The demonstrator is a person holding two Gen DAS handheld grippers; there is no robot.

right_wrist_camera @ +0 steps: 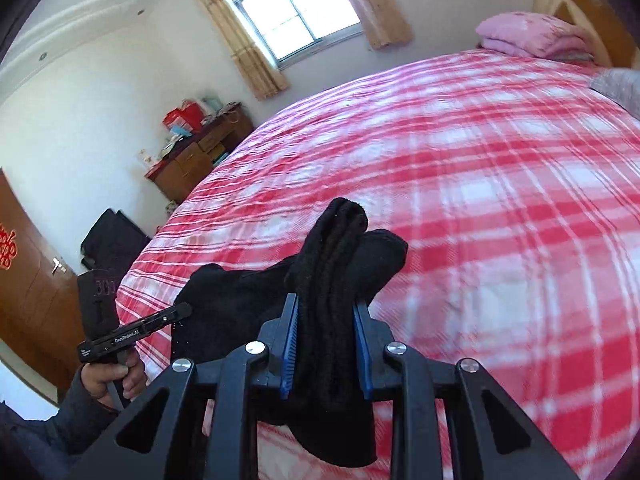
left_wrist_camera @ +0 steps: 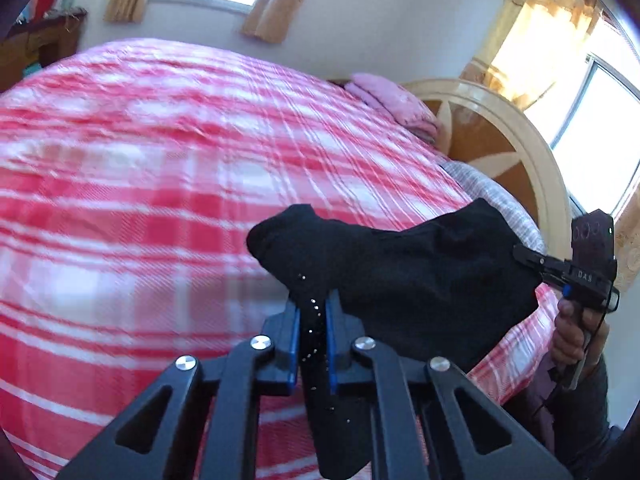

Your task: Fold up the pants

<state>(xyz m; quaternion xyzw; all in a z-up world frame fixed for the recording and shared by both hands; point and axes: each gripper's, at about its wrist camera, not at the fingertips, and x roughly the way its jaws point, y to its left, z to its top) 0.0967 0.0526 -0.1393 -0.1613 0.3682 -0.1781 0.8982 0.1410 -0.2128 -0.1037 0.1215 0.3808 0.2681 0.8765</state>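
One big bed (left_wrist_camera: 160, 184) fills most of both views. Its cover is soft cloth with red, pink and white checks, and it looks a bit wrinkled. At the far end stands a curved wooden headboard (left_wrist_camera: 504, 136), cream and brown, smooth and shiny. A folded pink blanket (right_wrist_camera: 532, 38) lies by it, puffy and thick. A brown wooden desk (right_wrist_camera: 192, 160) with drawers stands by the white wall, beside the bed.

Held up over the bed are the black pants (left_wrist_camera: 420, 276). The cloth is dark, soft and a little fuzzy, bunched into thick rolls. It hangs between the two grippers like a floppy bridge.

The left gripper (left_wrist_camera: 312, 332) has black metal arms and blue pads (left_wrist_camera: 294, 344). Its jaws are pressed nearly together, pinching a thin fold of the pants. Tiny shiny specks sit on that fold. Some cloth pokes out past the tips and some droops below.

The right gripper (right_wrist_camera: 326, 340) is built the same way. Its jaws stand a bit wider and squeeze a fatter, ribbed roll of the pants. The roll sticks up past the tips and hangs down under them.

A hand (right_wrist_camera: 116, 380) in a dark sleeve holds the left gripper's handle.
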